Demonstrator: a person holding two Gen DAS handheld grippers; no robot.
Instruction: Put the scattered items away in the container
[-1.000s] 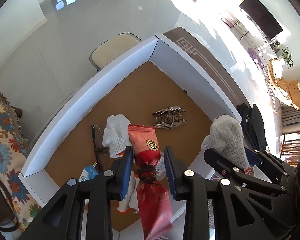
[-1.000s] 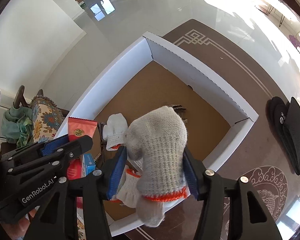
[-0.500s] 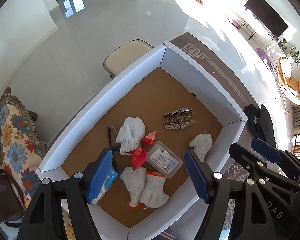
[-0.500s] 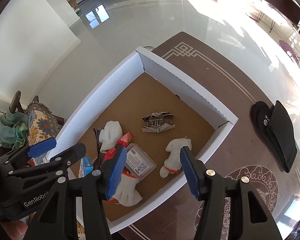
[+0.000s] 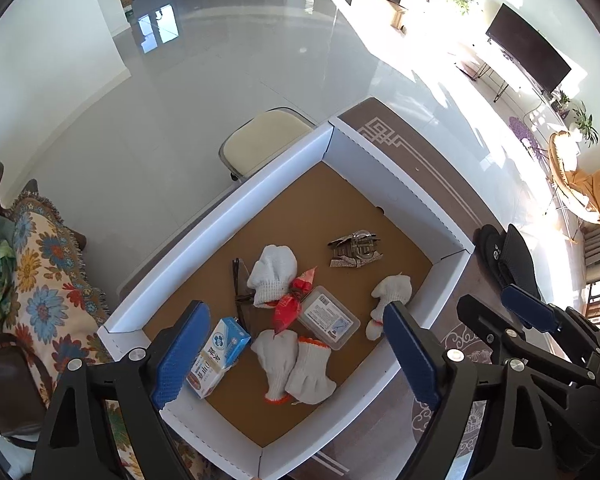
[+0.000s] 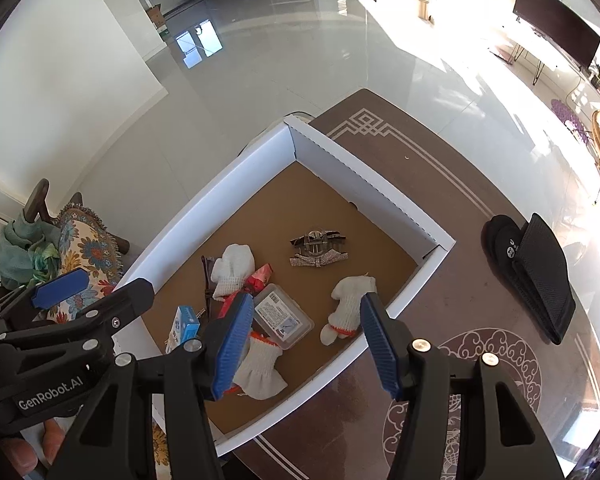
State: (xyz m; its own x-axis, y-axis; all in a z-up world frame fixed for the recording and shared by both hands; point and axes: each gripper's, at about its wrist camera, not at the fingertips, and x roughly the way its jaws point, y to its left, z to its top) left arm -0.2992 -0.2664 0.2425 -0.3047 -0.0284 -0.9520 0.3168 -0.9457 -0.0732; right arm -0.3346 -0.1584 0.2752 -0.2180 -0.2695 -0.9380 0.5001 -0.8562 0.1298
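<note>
My left gripper (image 5: 296, 352) jaws just opened wide, empty; right gripper (image 6: 306, 344) open, empty; red packet (image 5: 292, 300) and glove (image 6: 346, 306) lie in box (image 5: 228, 216).

A home living room: a glossy white tiled floor (image 5: 228, 64) spreads out around a brown patterned worktop (image 6: 440, 184). Beyond the worktop's far side stand a flat television (image 5: 528, 50) on a low stand, potted plants (image 5: 458, 0) and a wicker chair (image 5: 584, 196); a floral throw (image 5: 48, 280) lies on its near left.
</note>
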